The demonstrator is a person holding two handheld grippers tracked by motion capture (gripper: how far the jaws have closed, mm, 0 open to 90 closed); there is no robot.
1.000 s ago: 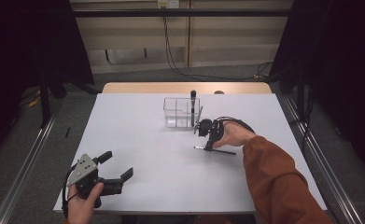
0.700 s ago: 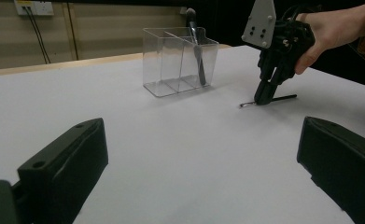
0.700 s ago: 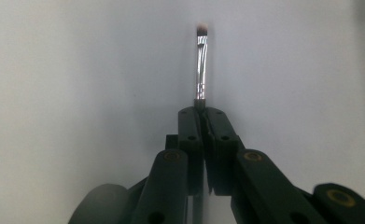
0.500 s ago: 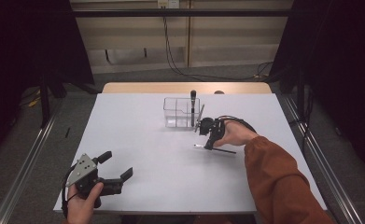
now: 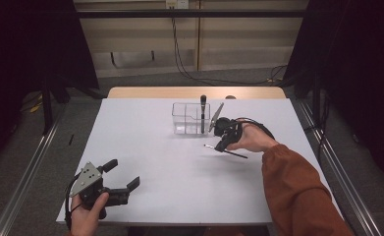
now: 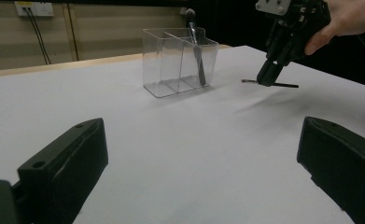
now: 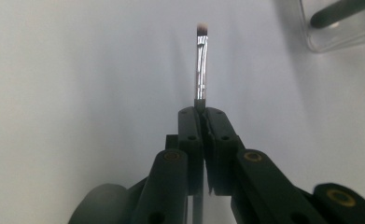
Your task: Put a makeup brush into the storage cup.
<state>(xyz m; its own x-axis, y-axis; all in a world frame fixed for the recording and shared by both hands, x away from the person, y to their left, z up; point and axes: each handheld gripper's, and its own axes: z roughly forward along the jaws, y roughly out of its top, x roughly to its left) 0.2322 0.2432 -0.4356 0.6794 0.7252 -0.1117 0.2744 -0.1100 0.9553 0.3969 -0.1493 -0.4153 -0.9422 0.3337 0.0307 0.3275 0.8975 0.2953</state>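
Right gripper (image 5: 222, 142) jaws are closed on a thin brush (image 7: 201, 65) just above the table (image 5: 155, 147), beside the clear holder (image 5: 190, 119), probably its destination; left gripper (image 5: 123, 184) rests wide open, empty

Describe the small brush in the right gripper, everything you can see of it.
The brush is thin and long: a dark handle, a shiny metal collar and a short tuft, dark with a pale tip. The right gripper is shut on it just behind the collar, so the tuft end sticks out beyond the jaws and the handle trails behind them. In the high view it lies nearly level, low over the white table, just in front of the clear plastic holder. Whether it touches the table is unclear.
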